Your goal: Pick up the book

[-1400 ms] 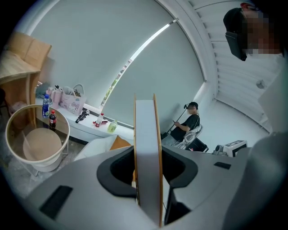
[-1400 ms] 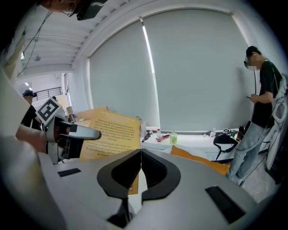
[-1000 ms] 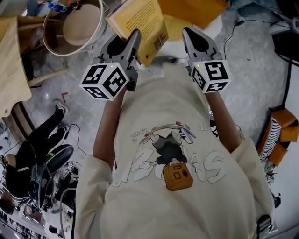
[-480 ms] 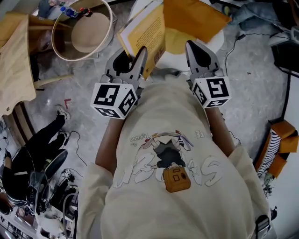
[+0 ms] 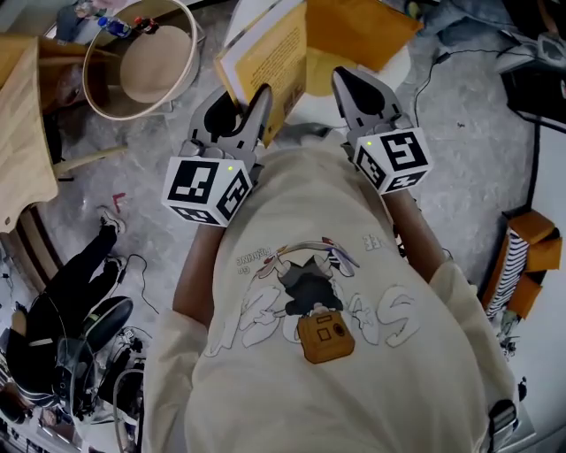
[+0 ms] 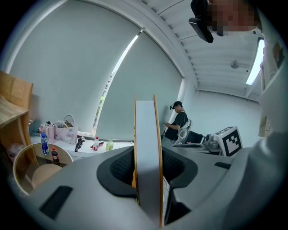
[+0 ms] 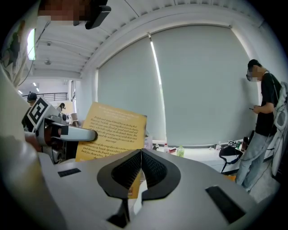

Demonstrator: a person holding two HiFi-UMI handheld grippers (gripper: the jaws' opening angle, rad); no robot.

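The book (image 5: 267,55) has a yellow cover with dark print on its back. It is off the table, held up in front of the person's chest. My left gripper (image 5: 246,99) is shut on its lower edge. In the left gripper view the book (image 6: 147,148) stands edge-on between the two pads. My right gripper (image 5: 343,78) hangs just right of the book, shut with nothing in it. In the right gripper view its jaws (image 7: 141,152) meet tip to tip, and the book's back cover (image 7: 114,132) shows beyond them on the left.
A round wooden tub (image 5: 141,55) stands on the floor at upper left, beside a wooden chair (image 5: 25,124). A round white table (image 5: 396,64) with an orange envelope (image 5: 358,25) lies under the book. A person in black (image 5: 71,265) sits lower left. Another person (image 7: 263,117) stands at right.
Both grippers have risen a little. The left one has rolled, so the book now stands more on edge and shows less of its cover.
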